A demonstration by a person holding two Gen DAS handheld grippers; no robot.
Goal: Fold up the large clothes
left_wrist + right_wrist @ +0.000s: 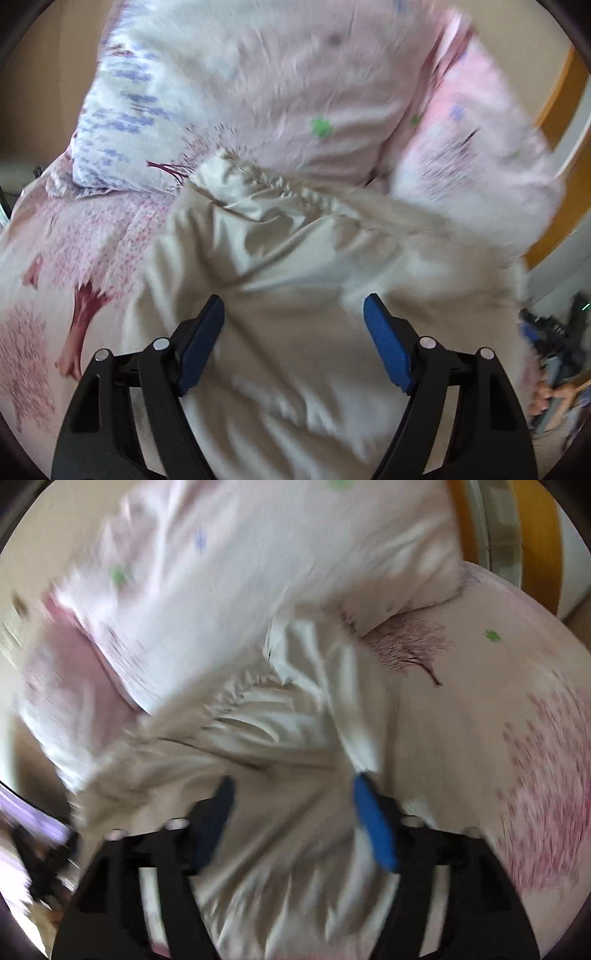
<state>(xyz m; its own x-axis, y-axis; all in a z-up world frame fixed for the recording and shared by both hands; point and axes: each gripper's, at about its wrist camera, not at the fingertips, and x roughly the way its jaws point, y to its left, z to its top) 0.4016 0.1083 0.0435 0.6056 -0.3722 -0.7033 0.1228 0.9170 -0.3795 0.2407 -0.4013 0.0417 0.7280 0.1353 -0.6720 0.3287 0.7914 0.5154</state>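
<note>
You are working over a beige garment [295, 258] with a gathered elastic waistband [280, 184], which is lying rumpled on a bed cover printed with pink trees [81, 295], just below a pillow [122, 107] in the left wrist view. Your left gripper [293, 314] is hanging over the cloth with its blue pads [205, 332] standing wide apart and nothing pinched between them; your right gripper [291, 797] is likewise spread wide, with cloth lying under and between the jaws but, as far as the blurred picture is showing, not clamped. Both tools are pointing steeply down and forward at the garment. For a clean fold, you are probably best served by taking the waistband at its two ends (the gathered seam is the firmest edge on view), nipping only one layer of fabric and none of the bed cover beneath. Keep the two grippers level with each other so the edge is staying straight as it lifts.
</note>
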